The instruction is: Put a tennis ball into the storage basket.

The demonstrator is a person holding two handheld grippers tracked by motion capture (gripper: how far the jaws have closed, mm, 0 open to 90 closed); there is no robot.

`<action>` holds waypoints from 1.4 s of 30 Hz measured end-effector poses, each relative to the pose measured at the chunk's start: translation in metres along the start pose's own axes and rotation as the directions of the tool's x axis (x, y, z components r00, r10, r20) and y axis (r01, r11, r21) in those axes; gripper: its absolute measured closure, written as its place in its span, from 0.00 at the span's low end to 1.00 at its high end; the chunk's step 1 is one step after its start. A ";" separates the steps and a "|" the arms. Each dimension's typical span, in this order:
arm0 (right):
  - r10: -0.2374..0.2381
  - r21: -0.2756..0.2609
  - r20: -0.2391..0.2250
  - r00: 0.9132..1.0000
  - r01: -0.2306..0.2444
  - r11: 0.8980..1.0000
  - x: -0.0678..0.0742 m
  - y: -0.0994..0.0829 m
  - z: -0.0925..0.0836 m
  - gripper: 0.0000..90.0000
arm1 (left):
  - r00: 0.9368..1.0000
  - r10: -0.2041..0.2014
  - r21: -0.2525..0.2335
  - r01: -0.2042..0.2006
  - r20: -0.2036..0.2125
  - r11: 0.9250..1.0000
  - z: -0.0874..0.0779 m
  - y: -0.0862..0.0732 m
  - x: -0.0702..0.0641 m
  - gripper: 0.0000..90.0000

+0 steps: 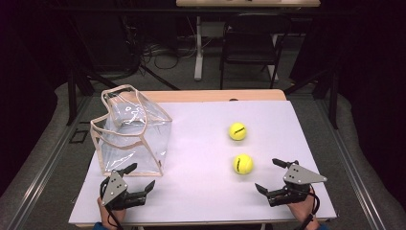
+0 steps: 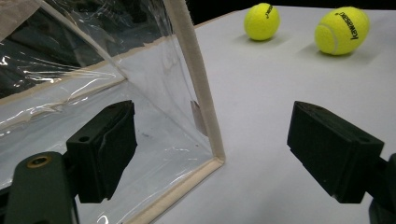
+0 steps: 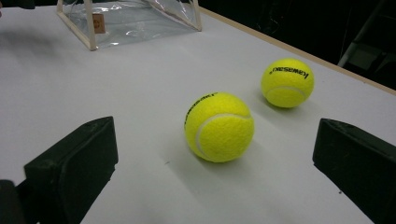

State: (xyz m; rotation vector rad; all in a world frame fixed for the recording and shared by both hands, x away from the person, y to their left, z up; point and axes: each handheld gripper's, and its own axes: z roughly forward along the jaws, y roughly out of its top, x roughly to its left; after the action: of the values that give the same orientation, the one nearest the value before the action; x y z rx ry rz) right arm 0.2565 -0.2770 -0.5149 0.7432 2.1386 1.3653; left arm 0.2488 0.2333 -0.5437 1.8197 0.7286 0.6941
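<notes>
A clear plastic bag (image 1: 131, 132) with beige trim stands at the table's left, its mouth upward. Two yellow tennis balls lie to the right: the near ball (image 1: 242, 164) and the far ball (image 1: 237, 131). My left gripper (image 1: 139, 177) is open just in front of the bag's near corner; in the left gripper view that beige corner edge (image 2: 198, 88) rises between the jaws. My right gripper (image 1: 270, 176) is open close behind the near ball (image 3: 218, 126), with the far ball (image 3: 287, 82) beyond it. Neither gripper holds anything.
The white table top (image 1: 201, 191) ends in a wooden edge at the back (image 1: 215, 95). A black folding chair (image 1: 251, 45) and a white table leg (image 1: 198, 48) stand behind on the floor. Open table surface lies between bag and balls.
</notes>
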 end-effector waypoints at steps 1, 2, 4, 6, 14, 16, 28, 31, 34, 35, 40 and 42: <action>-0.001 0.001 0.000 1.000 0.001 1.000 0.000 0.000 0.000 0.00 | 1.000 -0.001 0.000 0.001 0.002 1.000 0.000 0.000 0.000 0.18; -0.002 0.002 0.002 1.000 0.002 1.000 0.000 0.001 0.000 0.00 | 1.000 -0.001 0.000 0.001 0.002 1.000 0.000 0.000 0.000 0.18; -0.002 0.008 0.001 1.000 0.002 1.000 0.000 0.001 0.000 0.00 | 1.000 -0.003 0.001 0.003 0.002 1.000 0.001 0.000 0.000 0.18; 0.005 0.011 -0.001 1.000 -0.005 1.000 0.000 0.002 0.001 0.00 | 1.000 -0.002 0.003 0.002 0.002 1.000 0.002 0.000 0.000 0.18; 0.005 0.048 -0.007 1.000 -0.005 0.999 -0.001 0.008 0.005 0.00 | 1.000 -0.002 0.007 0.002 0.004 1.000 0.002 -0.001 0.000 0.18; 0.007 0.060 -0.010 1.000 -0.006 0.998 -0.001 0.010 0.007 0.00 | 1.000 -0.002 0.000 0.002 0.004 1.000 0.001 -0.001 0.000 0.18; 0.025 0.143 -0.033 0.999 -0.020 0.990 -0.002 0.018 0.020 0.00 | 1.000 0.003 0.001 -0.003 0.004 1.000 0.002 0.000 0.000 0.18; 0.031 0.163 -0.036 0.999 -0.024 0.986 -0.002 0.021 0.024 0.00 | 1.000 0.006 0.000 -0.006 0.006 1.000 0.003 0.000 -0.001 0.18; 0.034 0.166 -0.034 0.999 -0.028 0.986 -0.003 0.024 0.026 0.00 | 1.000 0.008 -0.001 -0.008 0.002 1.000 0.002 0.000 -0.001 0.18; 0.035 0.165 -0.037 0.999 -0.028 0.986 -0.004 0.024 0.027 0.00 | 1.000 0.007 -0.001 -0.007 0.001 1.000 0.002 0.000 -0.001 0.18; 0.039 0.187 -0.041 0.998 -0.031 0.982 -0.005 0.028 0.033 0.00 | 1.000 0.006 0.001 -0.006 -0.001 1.000 0.002 0.000 -0.001 0.18; 0.036 0.190 -0.044 0.998 -0.027 0.981 -0.006 0.028 0.034 0.00 | 1.000 0.007 0.001 -0.007 -0.003 1.000 0.002 -0.001 -0.001 0.18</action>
State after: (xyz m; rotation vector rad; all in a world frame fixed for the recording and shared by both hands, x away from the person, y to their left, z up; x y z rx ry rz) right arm 0.2880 -0.2488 -0.5012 0.8283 2.3269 1.2177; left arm 0.2497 0.2316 -0.5451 1.8231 0.7243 0.7012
